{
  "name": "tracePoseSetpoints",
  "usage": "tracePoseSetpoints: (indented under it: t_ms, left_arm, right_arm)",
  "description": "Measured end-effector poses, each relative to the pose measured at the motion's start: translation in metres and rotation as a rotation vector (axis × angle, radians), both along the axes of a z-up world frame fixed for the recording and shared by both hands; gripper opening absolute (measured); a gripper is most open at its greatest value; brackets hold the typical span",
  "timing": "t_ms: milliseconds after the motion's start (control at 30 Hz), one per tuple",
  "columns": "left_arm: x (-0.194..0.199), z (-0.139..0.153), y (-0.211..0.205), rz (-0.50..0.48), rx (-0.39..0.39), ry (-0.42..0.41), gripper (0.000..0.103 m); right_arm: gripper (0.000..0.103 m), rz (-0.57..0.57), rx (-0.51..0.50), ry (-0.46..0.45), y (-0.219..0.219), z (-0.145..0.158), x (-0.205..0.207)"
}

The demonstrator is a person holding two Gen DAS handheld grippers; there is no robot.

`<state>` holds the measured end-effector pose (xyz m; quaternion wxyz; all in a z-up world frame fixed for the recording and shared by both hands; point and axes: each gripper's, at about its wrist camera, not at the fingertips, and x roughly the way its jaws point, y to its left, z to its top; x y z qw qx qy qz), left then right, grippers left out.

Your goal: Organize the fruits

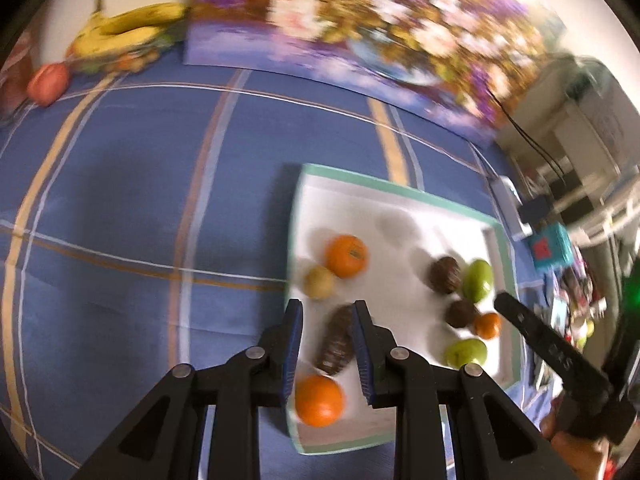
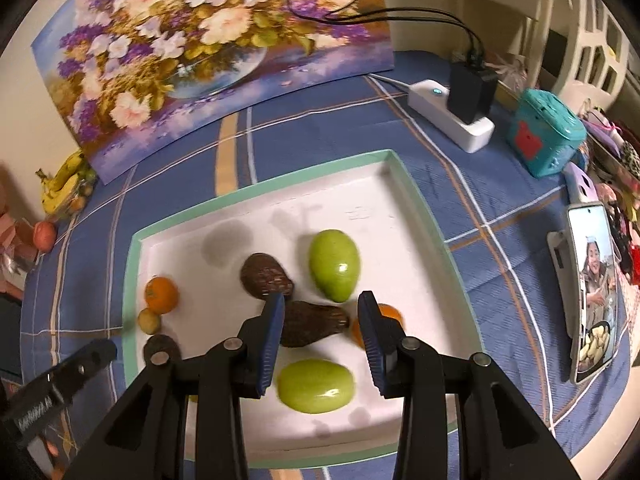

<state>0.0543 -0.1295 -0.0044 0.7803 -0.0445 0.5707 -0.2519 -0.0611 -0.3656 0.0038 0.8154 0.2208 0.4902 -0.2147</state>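
Observation:
A white tray with a green rim (image 1: pixel 400 192) (image 2: pixel 256 192) lies on the blue checked cloth and holds the fruit. My left gripper (image 1: pixel 328 312) is open above the tray's left end; a dark brown fruit (image 1: pixel 336 340) lies between its fingers, an orange (image 1: pixel 320 400) below, another orange (image 1: pixel 347 256) and a small yellow fruit (image 1: pixel 319 282) beyond. My right gripper (image 2: pixel 322 304) is open above the tray's near right part. A brown fruit (image 2: pixel 316 322), a green fruit (image 2: pixel 316 386) and a small orange (image 2: pixel 390 312) lie under it; another brown fruit (image 2: pixel 266 276) and green fruit (image 2: pixel 335 264) lie beyond.
A flower painting (image 2: pixel 208 52) leans on the wall behind the tray. Bananas (image 1: pixel 128 32) and a red fruit (image 1: pixel 48 84) lie at the far left. A white power strip with a black plug (image 2: pixel 460 112), a teal box (image 2: pixel 548 132) and a lit phone (image 2: pixel 592 292) stand right of the tray.

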Motion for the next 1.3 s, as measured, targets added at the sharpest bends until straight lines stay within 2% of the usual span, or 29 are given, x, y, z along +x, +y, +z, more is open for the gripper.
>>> tracePoseSetpoints:
  t_ms: [233,467,500,533,567,600,667,700,767,800,933,1167,1300]
  left_arm:
    - [0.023,-0.005,0.05,0.155,0.026,-0.009,0.028]
    - [0.032,-0.005,0.08,0.223,0.069,-0.034,0.029]
    - [0.032,-0.006,0.081,0.226,0.072,-0.033,0.036]
    - [0.032,-0.007,0.081,0.229,0.076,-0.031,0.059]
    - [0.033,-0.007,0.081,0.232,0.085,-0.031,0.072]
    - [0.032,-0.007,0.081,0.238,0.098,-0.039,0.085]
    - [0.029,-0.006,0.08,0.236,0.111,-0.051,0.085]
    - [0.03,-0.006,0.079,0.231,0.118,-0.054,0.087]
    - [0.029,-0.007,0.077,0.223,0.136,-0.06,0.097]
    - [0.029,-0.008,0.077,0.219,0.144,-0.065,0.102]
    - [0.027,-0.004,0.078,0.218,0.159,-0.09,0.103]
    - [0.021,0.004,0.085,0.214,0.156,-0.112,0.103]
    - [0.009,0.019,0.092,0.226,0.151,-0.153,0.103]
  right_arm:
    - [0.039,0.089,-0.003,-0.026,0.028,0.008,0.014]
    - [0.039,0.138,-0.008,-0.052,0.048,0.017,0.021]
    - [0.039,0.142,-0.008,-0.053,0.049,0.018,0.022]
    - [0.039,0.146,-0.008,-0.052,0.052,0.018,0.023]
    - [0.041,0.15,-0.009,-0.049,0.053,0.017,0.024]
    - [0.052,0.152,-0.009,-0.043,0.054,0.016,0.025]
    - [0.065,0.156,-0.017,-0.031,0.057,0.013,0.026]
    - [0.066,0.157,-0.02,-0.028,0.058,0.012,0.027]
    - [0.068,0.158,-0.021,-0.026,0.059,0.01,0.027]
    - [0.074,0.155,-0.022,-0.024,0.059,0.009,0.027]
    - [0.088,0.143,-0.031,-0.017,0.062,0.006,0.028]
    - [0.096,0.114,-0.051,-0.043,0.068,0.01,0.021]
    - [0.096,0.118,-0.047,-0.05,0.076,0.012,0.018]
